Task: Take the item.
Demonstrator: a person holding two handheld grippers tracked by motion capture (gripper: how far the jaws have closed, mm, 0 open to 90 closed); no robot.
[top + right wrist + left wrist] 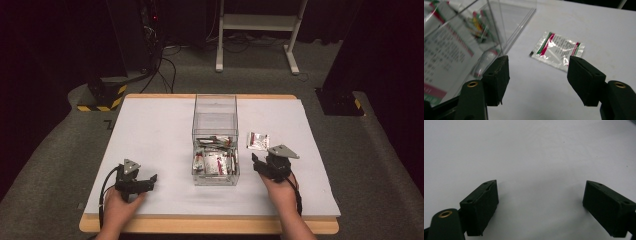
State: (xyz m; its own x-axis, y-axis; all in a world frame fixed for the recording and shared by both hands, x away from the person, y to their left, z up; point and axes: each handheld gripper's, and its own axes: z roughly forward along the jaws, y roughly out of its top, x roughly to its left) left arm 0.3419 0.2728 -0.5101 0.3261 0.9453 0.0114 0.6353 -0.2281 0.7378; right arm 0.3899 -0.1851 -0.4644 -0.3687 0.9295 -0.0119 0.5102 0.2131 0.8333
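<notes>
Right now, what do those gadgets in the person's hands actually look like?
Each hand holds a black device: the left gripper and the right gripper. Both carry a grey three-cornered plate on top and trail a dark cable back along the forearm. Up close, each has two blocky black jaws with flat pads and brass-coloured rings at the joints. No sleeves show.

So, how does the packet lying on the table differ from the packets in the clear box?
The loose packet lies alone and flat on the white table, right of the clear box. The boxed packets are several, piled and overlapping at its bottom. All share clear wrapping with red and green print.
</notes>
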